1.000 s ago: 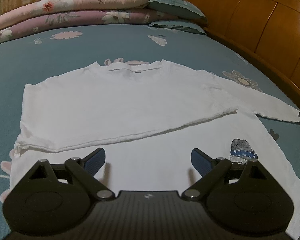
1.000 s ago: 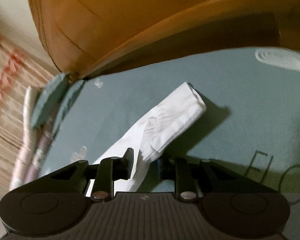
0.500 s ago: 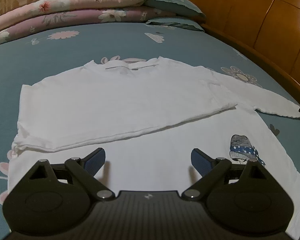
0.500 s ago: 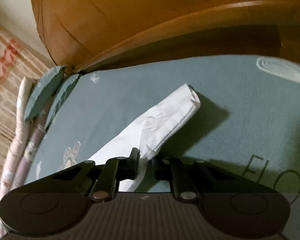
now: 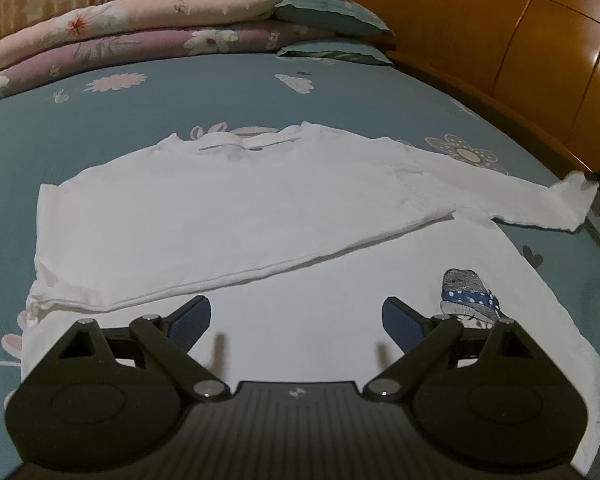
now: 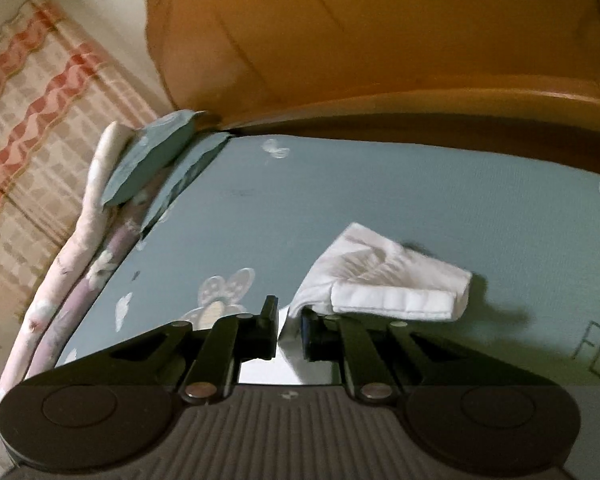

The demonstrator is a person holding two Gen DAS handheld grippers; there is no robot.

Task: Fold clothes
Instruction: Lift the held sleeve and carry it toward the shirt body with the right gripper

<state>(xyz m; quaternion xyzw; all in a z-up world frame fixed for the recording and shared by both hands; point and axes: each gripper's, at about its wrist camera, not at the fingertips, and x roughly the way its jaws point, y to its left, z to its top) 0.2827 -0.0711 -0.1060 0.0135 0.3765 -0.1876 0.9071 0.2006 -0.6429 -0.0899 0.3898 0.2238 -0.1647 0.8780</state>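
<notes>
A white long-sleeved shirt [image 5: 240, 216] lies flat on the teal bed sheet [image 5: 220, 92], one sleeve folded across its body. A small hat print [image 5: 466, 292] shows near its right side. My left gripper [image 5: 296, 318] is open and empty, just above the shirt's near part. The shirt's right sleeve [image 5: 512, 200] stretches out to the right, its cuff lifted at the far right edge. In the right wrist view my right gripper [image 6: 290, 328] is shut on that sleeve [image 6: 384, 276], and the cuff end folds over to the right of the jaws.
Folded pink and purple quilts [image 5: 140, 36] and teal pillows [image 5: 332, 20] line the far edge of the bed. A wooden headboard [image 5: 520, 48] runs along the right side. A striped curtain [image 6: 28, 120] hangs beyond the quilts.
My right gripper closed tighter on the sleeve, lifted it and swung it, so the cuff now flops over. In the left view the cuff rose off the sheet. My left gripper stayed open.
</notes>
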